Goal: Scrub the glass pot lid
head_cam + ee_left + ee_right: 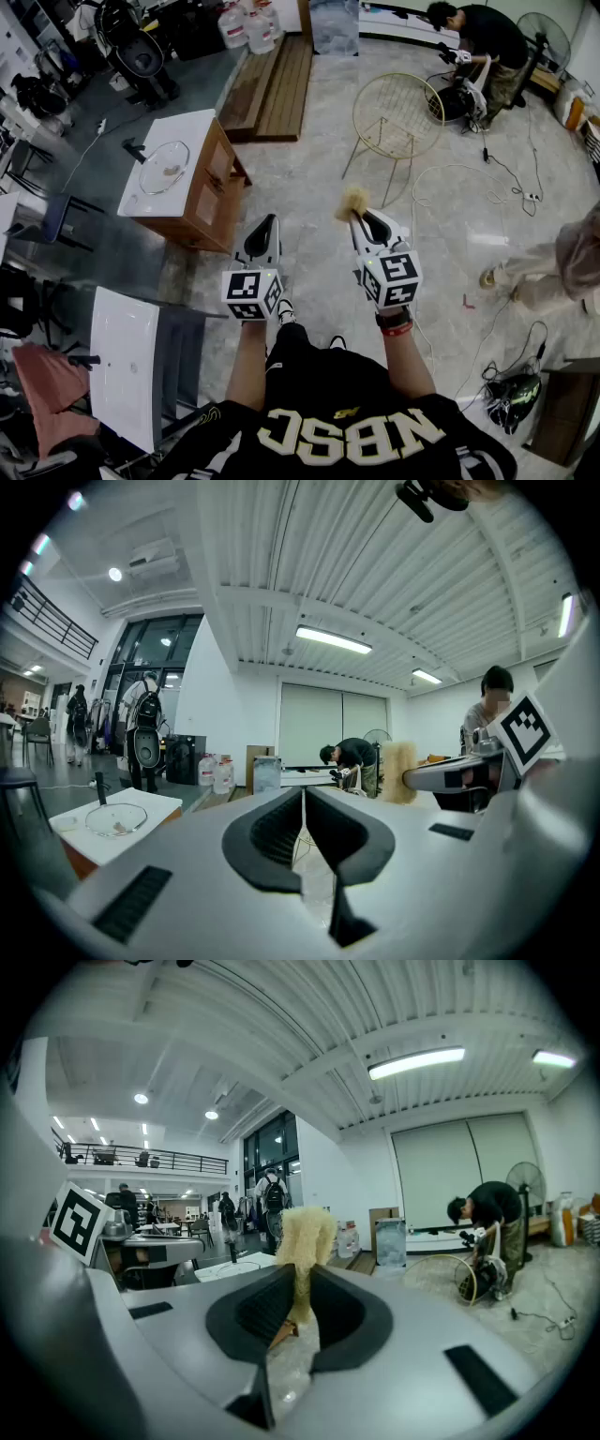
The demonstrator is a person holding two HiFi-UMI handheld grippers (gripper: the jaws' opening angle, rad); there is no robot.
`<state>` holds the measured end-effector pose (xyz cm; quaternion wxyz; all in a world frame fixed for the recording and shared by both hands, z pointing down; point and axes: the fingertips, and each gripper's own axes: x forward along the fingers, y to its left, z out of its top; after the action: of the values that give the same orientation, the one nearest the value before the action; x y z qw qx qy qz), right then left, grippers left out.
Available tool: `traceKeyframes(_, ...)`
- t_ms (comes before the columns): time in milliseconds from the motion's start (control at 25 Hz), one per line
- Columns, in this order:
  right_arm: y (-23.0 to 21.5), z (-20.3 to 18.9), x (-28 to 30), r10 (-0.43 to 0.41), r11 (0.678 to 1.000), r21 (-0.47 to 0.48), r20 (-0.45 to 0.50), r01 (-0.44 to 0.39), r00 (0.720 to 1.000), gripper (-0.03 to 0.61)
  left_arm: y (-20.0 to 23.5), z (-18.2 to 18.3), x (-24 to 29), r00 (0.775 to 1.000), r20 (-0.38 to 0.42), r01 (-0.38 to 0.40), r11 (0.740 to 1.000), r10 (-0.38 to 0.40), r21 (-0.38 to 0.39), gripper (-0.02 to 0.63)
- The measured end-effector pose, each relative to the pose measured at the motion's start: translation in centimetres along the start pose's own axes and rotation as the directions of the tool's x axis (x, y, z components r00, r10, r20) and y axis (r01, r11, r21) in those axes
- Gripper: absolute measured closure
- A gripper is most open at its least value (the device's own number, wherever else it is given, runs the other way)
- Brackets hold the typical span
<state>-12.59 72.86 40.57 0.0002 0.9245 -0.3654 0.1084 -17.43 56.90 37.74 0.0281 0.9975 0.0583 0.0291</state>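
The glass pot lid [164, 167] lies flat near the middle of the white top of a wooden cabinet [195, 129]. Both grippers hang over the floor, well to the right of that cabinet and nearer the person. The left gripper [266, 223] has its jaws pressed together on nothing. The right gripper [362, 217] pinches a pale yellow fibre scrubber [352, 200], which sticks out past its tips.

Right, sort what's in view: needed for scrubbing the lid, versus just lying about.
Job: round glass pot lid, on white-topped wooden cabinet; pale yellow fibrous scrubber, clamped in right gripper.
Lying about: gold wire chair; clear water jugs; round floor fan.
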Motion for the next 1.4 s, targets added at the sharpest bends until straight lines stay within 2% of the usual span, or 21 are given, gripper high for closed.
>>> traceKeyframes(280, 0.6, 0.2, 8.0, -0.001, 1.0, 0.01, -0.02, 0.002, 1.0, 0.515, 6.8, -1.0, 5.3, 1.0, -0.018, -0.001, 1.0, 0.0, -0.03, 0.59)
traceKeyframes(440, 1.6, 2.1, 14.2, 0.012, 1.0, -0.001, -0.035, -0.012, 0.999, 0.515, 11.4, -0.5, 9.2, 0.999, -0.031, 0.016, 0.999, -0.017, -0.045, 0.589)
traceKeyframes(640, 4.6, 4.1, 22.8, 0.068, 0.998, 0.008, -0.043, -0.068, 0.997, 0.515, 18.6, 0.2, 13.1, 0.999, -0.035, 0.015, 0.998, -0.017, -0.063, 0.589)
traceKeyframes(960, 11.0, 5.5, 35.4, 0.18, 0.984, 0.021, -0.078, -0.179, 0.981, 0.515, 31.2, 0.5, 16.1, 0.998, -0.043, -0.055, 0.995, 0.052, -0.08, 0.589)
traceKeyframes(1200, 15.5, 6.7, 43.3, 0.295, 0.954, -0.024, -0.114, -0.299, 0.949, 0.515, 38.3, 0.0, 16.6, 0.988, -0.043, -0.152, 0.983, 0.148, -0.105, 0.589)
traceKeyframes(1280, 17.4, 7.2, 46.1, 0.351, 0.933, -0.037, -0.125, -0.358, 0.928, 0.515, 40.9, 0.1, 16.5, 0.978, -0.037, -0.207, 0.972, 0.204, -0.112, 0.589)
traceKeyframes(1400, 20.7, 7.3, 51.1, 0.449, 0.886, -0.05, -0.149, -0.46, 0.881, 0.515, 45.3, -0.2, 16.0, 0.952, -0.032, -0.307, 0.943, 0.305, -0.129, 0.589)
